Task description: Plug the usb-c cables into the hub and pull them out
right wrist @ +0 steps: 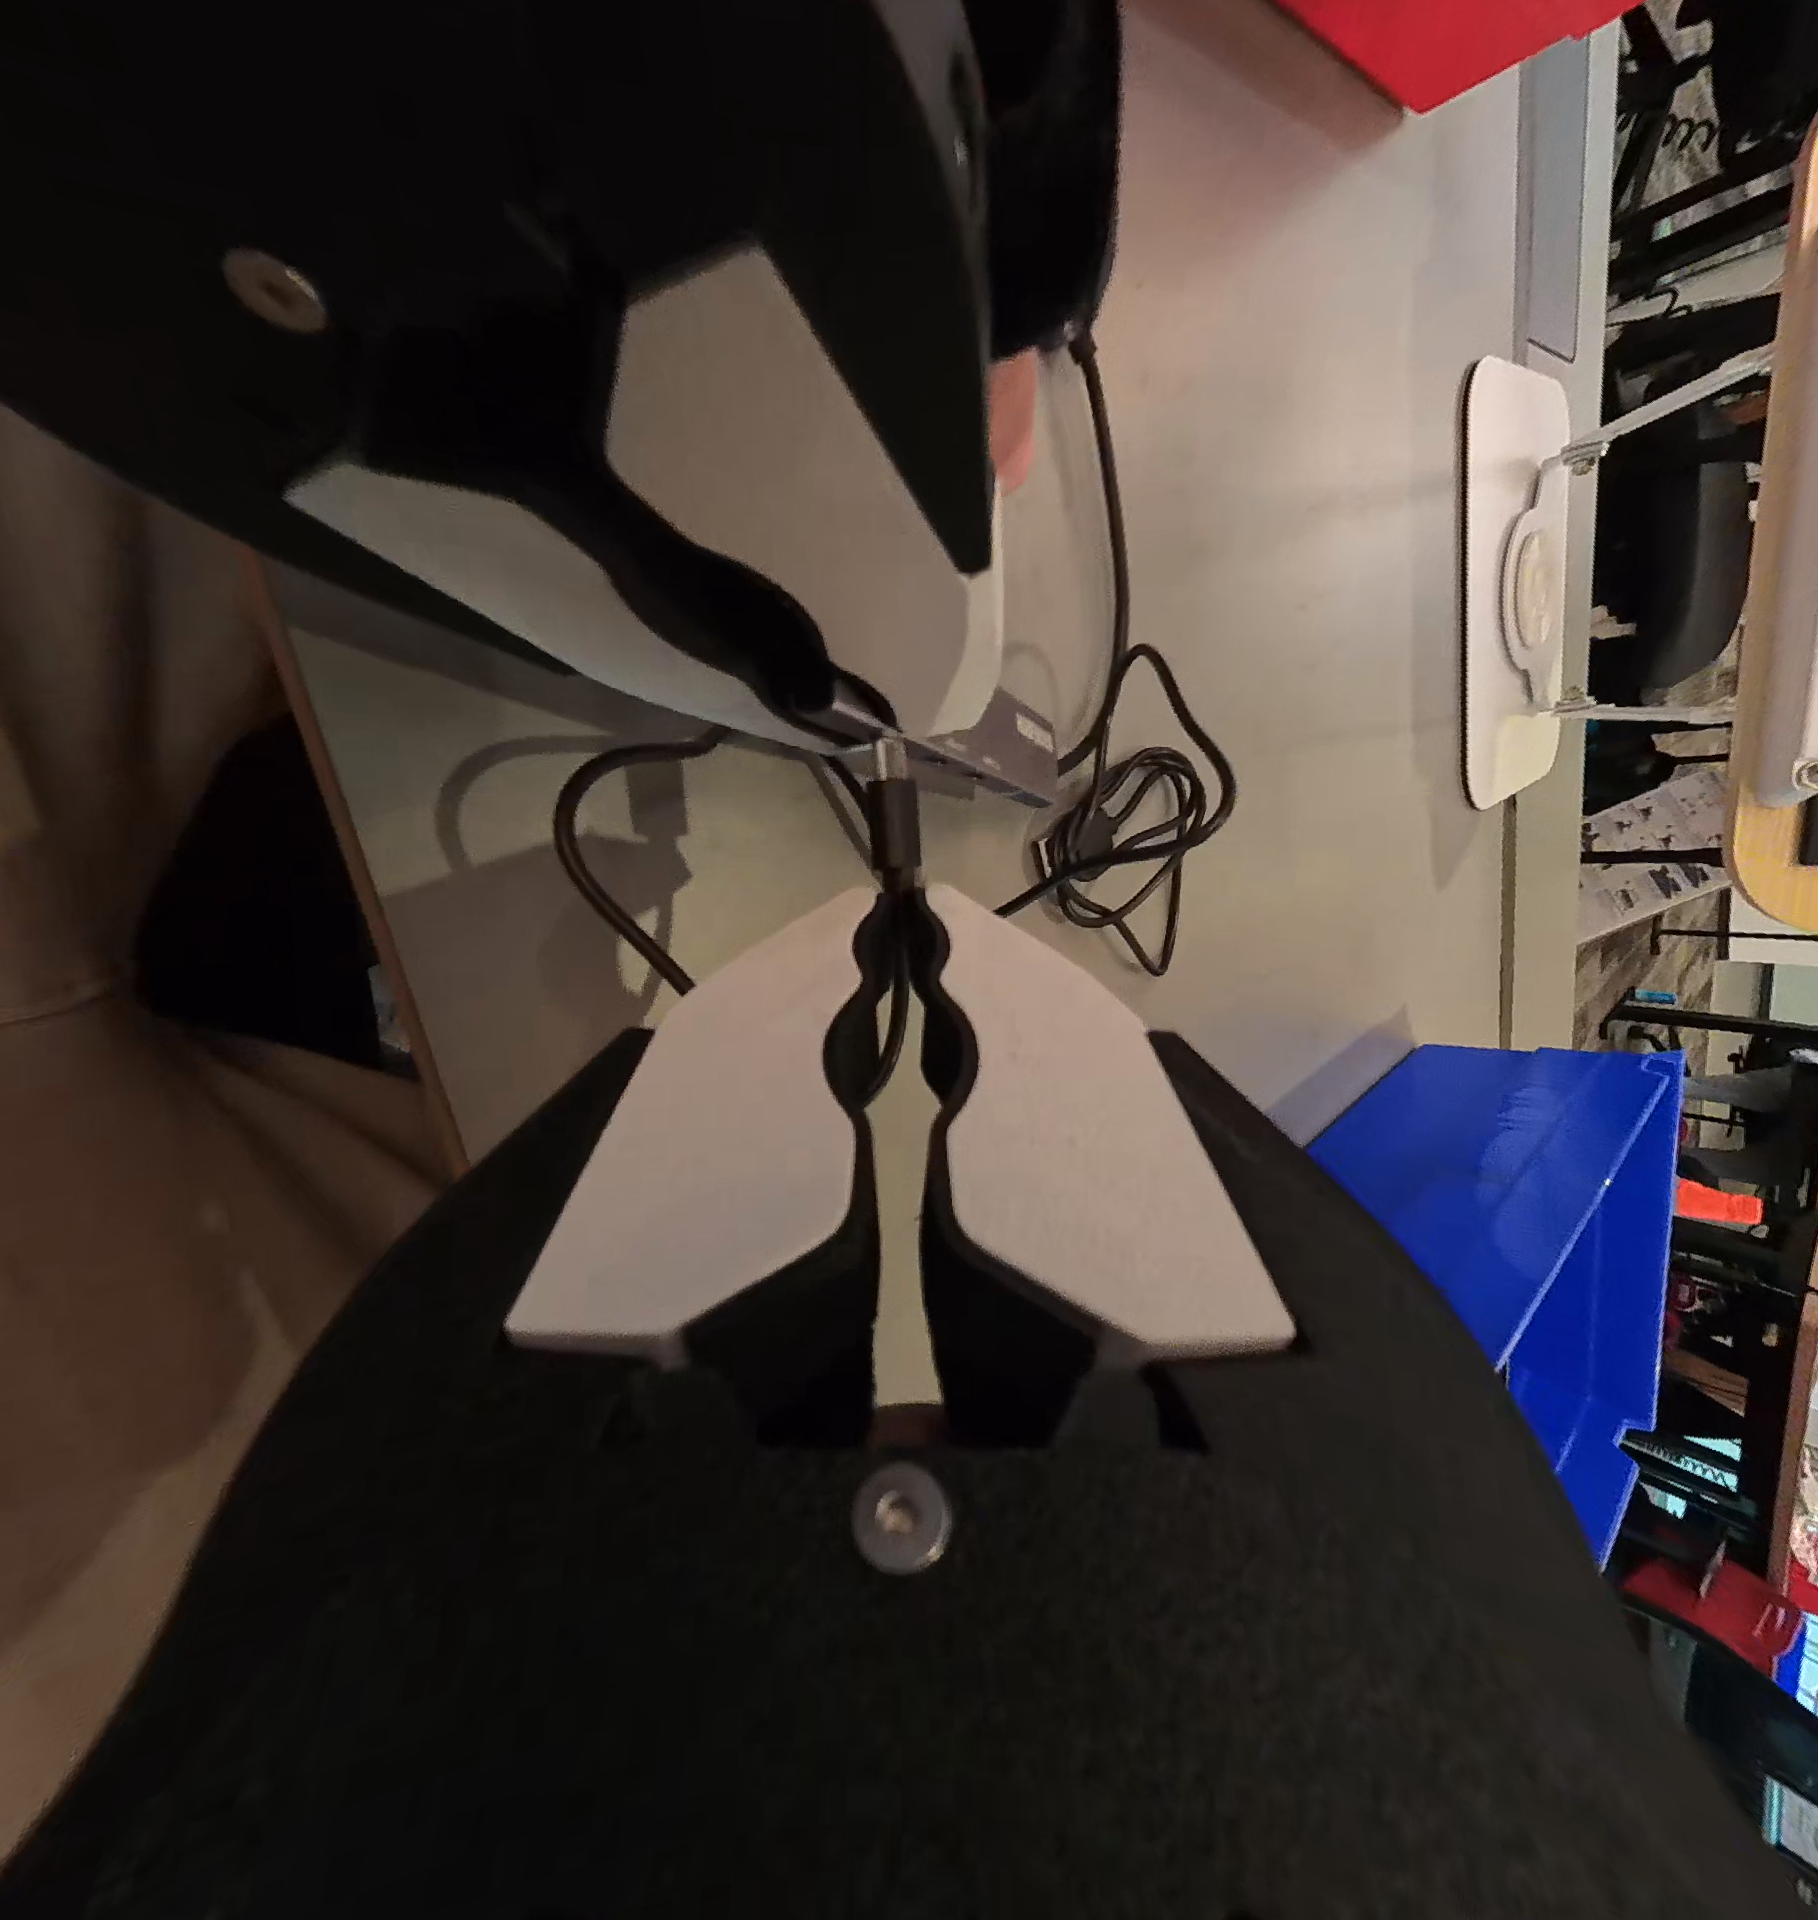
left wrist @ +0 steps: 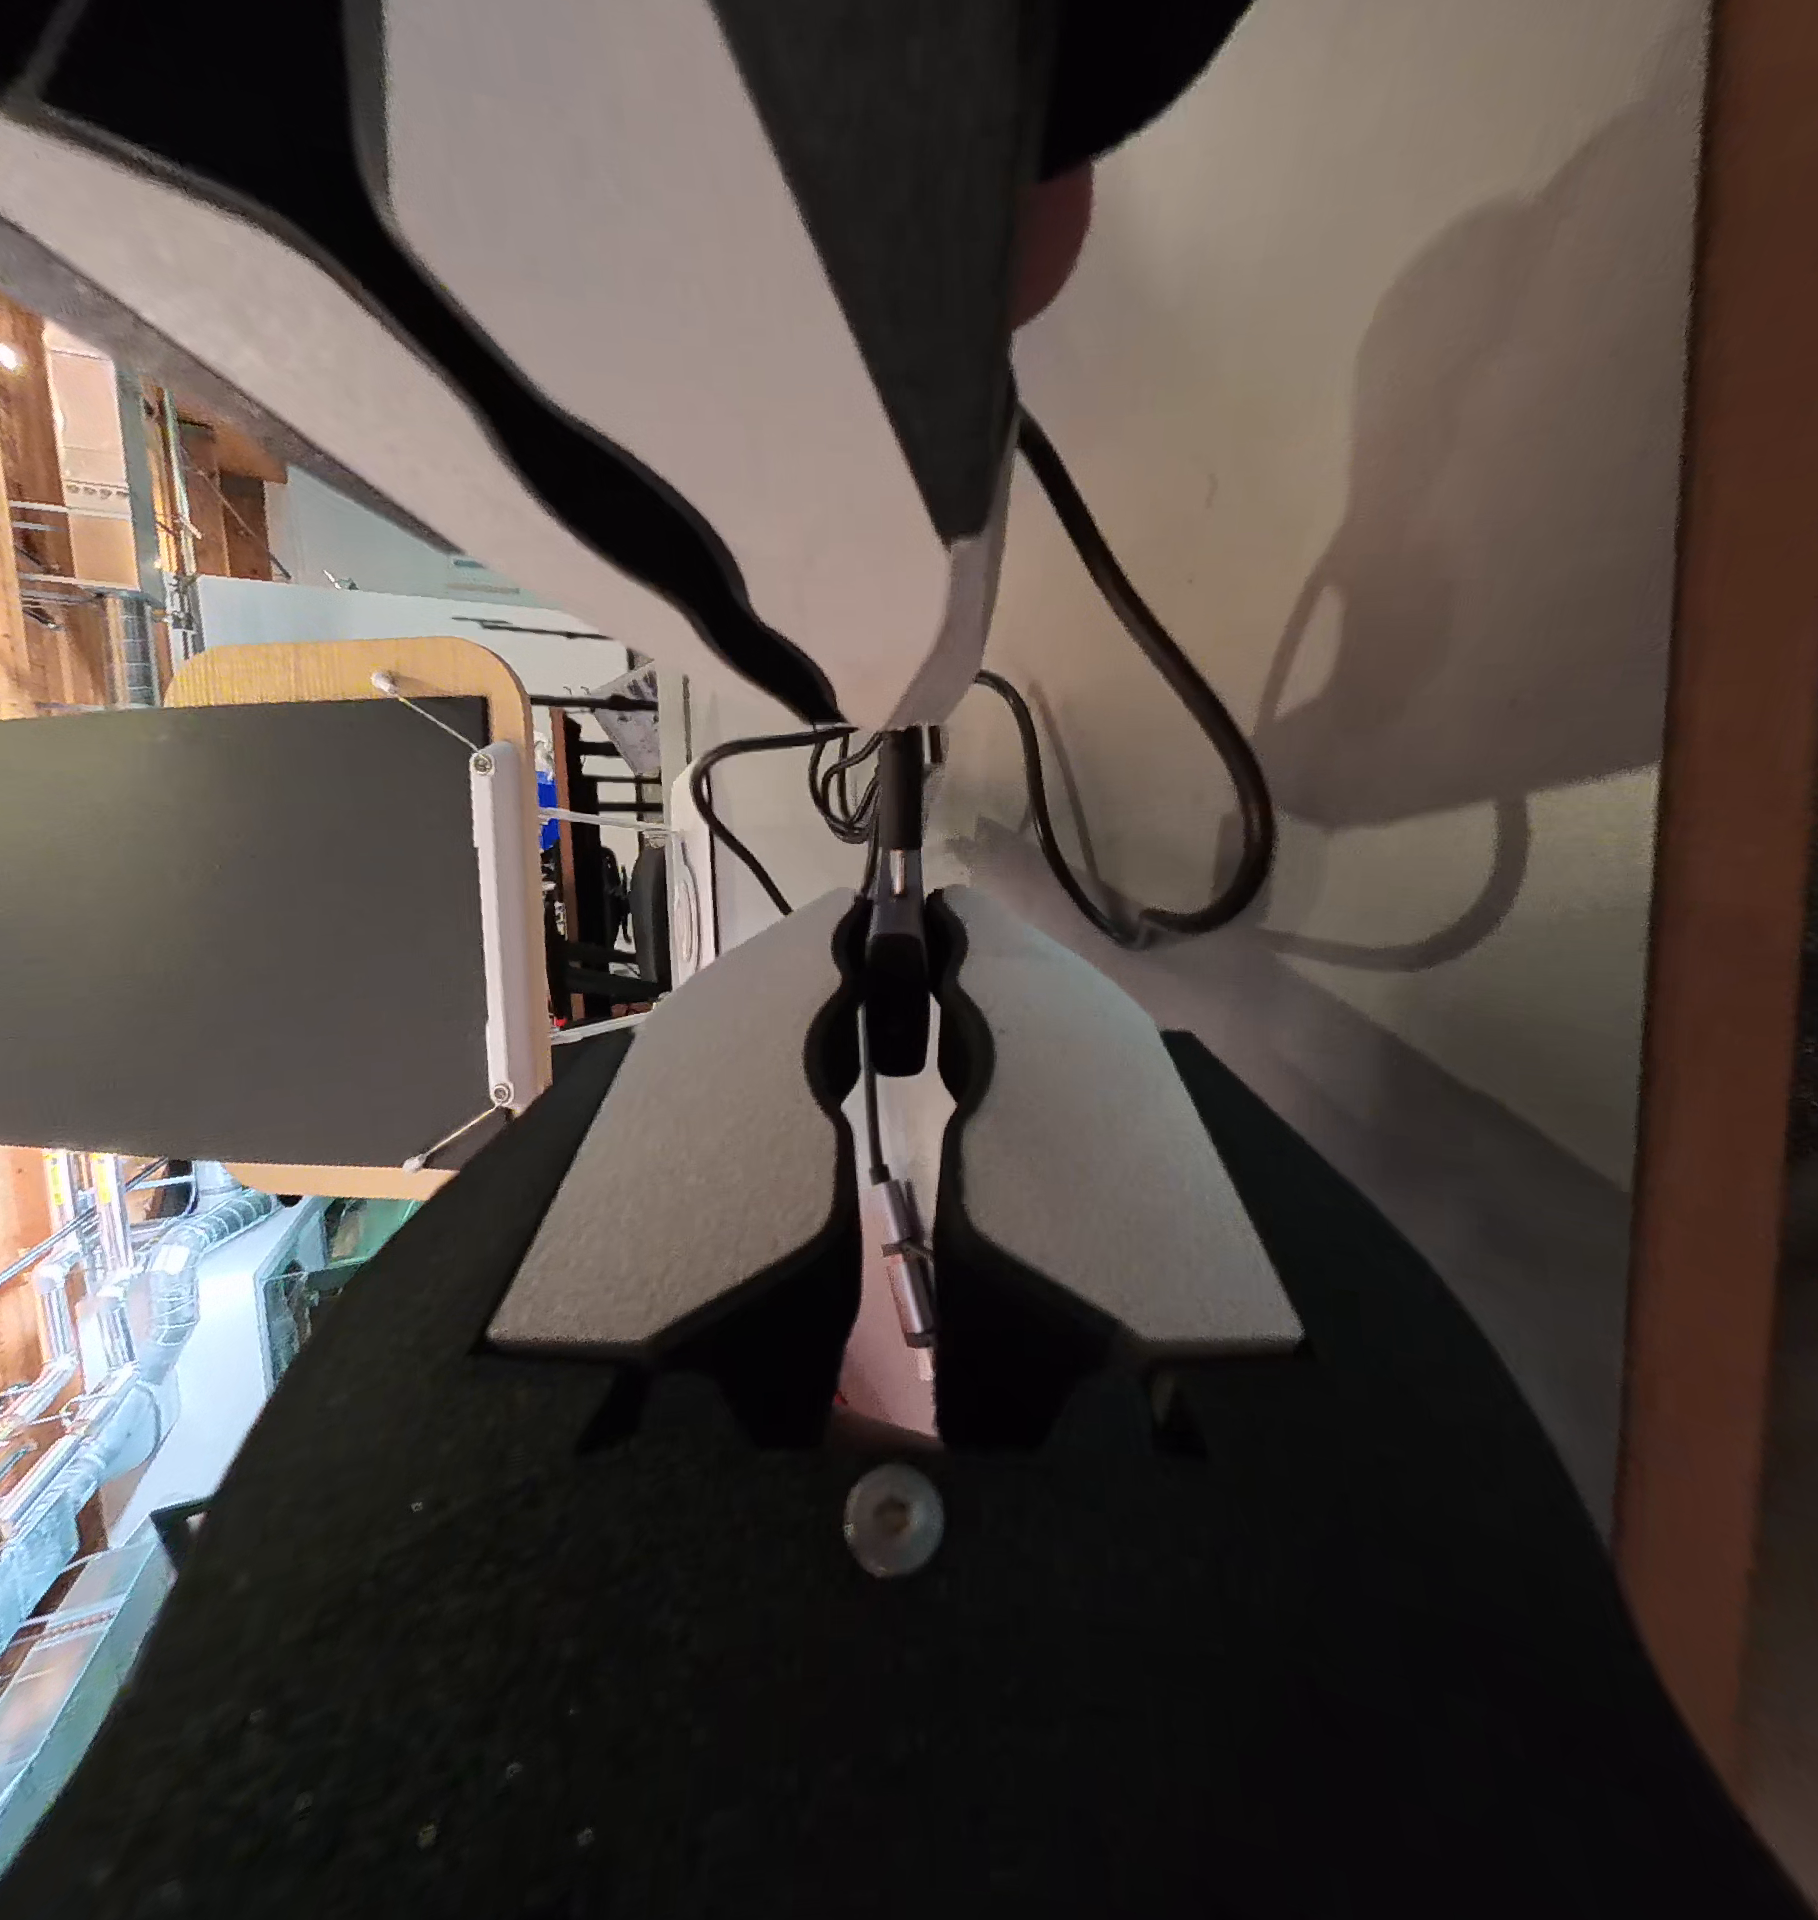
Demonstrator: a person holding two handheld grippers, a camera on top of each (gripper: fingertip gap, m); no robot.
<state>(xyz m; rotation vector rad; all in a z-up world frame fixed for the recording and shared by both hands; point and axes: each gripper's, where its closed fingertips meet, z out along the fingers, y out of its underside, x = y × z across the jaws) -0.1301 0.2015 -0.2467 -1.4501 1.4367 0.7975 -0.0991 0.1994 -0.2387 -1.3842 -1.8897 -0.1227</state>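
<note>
My left gripper (left wrist: pixel 897 906) is shut on the dark grey hub (left wrist: pixel 897 987), seen end-on between its white fingers. My right gripper (right wrist: pixel 897 896) is shut on a black USB-C cable just behind its plug (right wrist: pixel 894 826). The plug's metal tip touches the hub's edge (right wrist: pixel 972 771); I cannot tell how deep it sits. In the left wrist view the right gripper (left wrist: pixel 889 719) comes down from above with the plug (left wrist: pixel 897 795). In the right wrist view the left gripper (right wrist: pixel 863 717) reaches in from the upper left. A grey connector (left wrist: pixel 910 1273) on a thin lead hangs behind the left fingers.
A tangle of black cable (right wrist: pixel 1123 831) lies on the white table (right wrist: pixel 1300 520) right of the hub, with a loop in the left wrist view (left wrist: pixel 1196 727). A blue bin (right wrist: pixel 1507 1195) and white stand (right wrist: pixel 1518 592) sit to the right. The wooden table edge (left wrist: pixel 1736 935) runs alongside. The tips of both grippers are at nearly the same place.
</note>
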